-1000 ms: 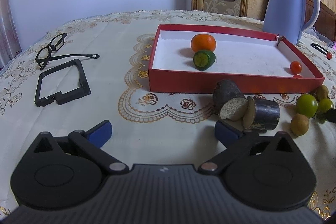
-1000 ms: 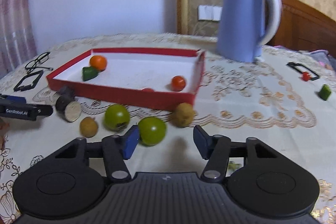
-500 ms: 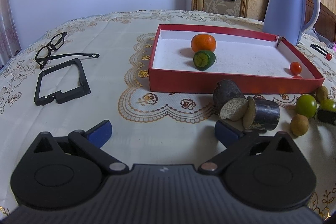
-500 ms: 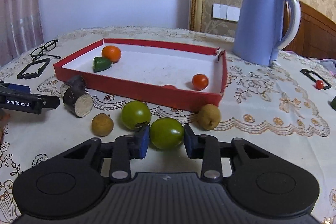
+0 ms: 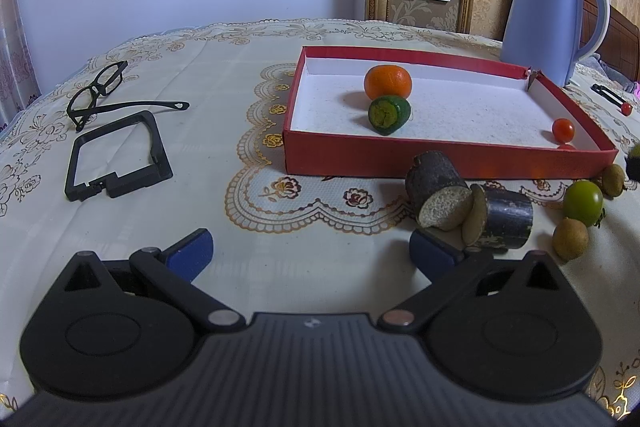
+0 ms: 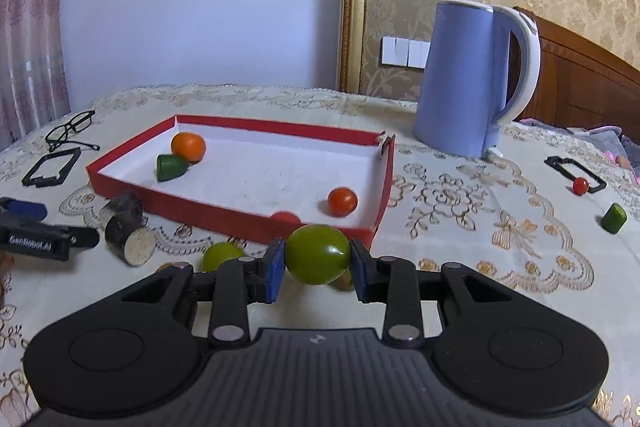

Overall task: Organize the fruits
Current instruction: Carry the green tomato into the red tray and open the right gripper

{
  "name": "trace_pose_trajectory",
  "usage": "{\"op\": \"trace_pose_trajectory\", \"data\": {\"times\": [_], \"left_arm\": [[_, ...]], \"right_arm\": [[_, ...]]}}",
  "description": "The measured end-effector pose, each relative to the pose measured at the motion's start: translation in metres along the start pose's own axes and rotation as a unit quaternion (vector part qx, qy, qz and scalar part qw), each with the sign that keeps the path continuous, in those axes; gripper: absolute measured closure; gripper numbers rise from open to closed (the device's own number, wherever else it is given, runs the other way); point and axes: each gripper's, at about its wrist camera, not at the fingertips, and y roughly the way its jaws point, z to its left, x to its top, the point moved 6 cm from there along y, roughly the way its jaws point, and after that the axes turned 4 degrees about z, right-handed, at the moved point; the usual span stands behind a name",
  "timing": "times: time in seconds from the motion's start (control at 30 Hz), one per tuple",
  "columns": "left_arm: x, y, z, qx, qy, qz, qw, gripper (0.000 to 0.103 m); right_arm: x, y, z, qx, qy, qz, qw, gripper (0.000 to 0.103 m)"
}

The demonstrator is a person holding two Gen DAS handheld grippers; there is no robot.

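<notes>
right gripper (image 6: 318,269) clamped on a green tomato (image 6: 317,254), both blue pads touching its sides, fruit lifted clear of the tablecloth (image 6: 460,227) just in front of the red tray's (image 6: 240,217) near wall; left gripper (image 5: 310,251) spread wide, nothing between the fingers, sitting low over the cloth, its right pad just beside two dark cut cylinders (image 5: 468,205); inside tray: orange (image 6: 188,146) touching a green cut piece (image 6: 171,167) at the far left corner, cherry tomato (image 6: 342,201) near the right wall, another red one (image 6: 285,217) half hidden behind the near wall; outside on the cloth: second green tomato (image 6: 222,255) left of the held one, brown round fruit (image 5: 570,238) near the cylinders; blue kettle (image 6: 472,79) behind the tray; glasses (image 5: 100,93) and black frame (image 5: 116,159) off left
</notes>
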Motion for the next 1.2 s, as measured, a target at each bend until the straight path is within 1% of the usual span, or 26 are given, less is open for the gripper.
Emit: {"op": "trace_pose_trajectory", "data": {"times": [0.27,0.5,0.8,1.2], "left_arm": [[0.000,0.000,0.000,0.000,0.000,0.000,1.0000,0.000],[0.000,0.000,0.000,0.000,0.000,0.000,1.0000,0.000],[0.000,0.000,0.000,0.000,0.000,0.000,1.0000,0.000],[0.000,0.000,0.000,0.000,0.000,0.000,1.0000,0.000]], "right_arm": [[0.024,0.015,-0.004,-0.010,-0.005,-0.010,1.000,0.070],[0.032,0.035,-0.003,-0.013,-0.011,-0.006,1.000,0.070],[0.045,0.060,0.000,-0.022,-0.024,0.000,0.999,0.070],[0.059,0.105,-0.006,-0.034,-0.024,0.024,0.999,0.070]]}}
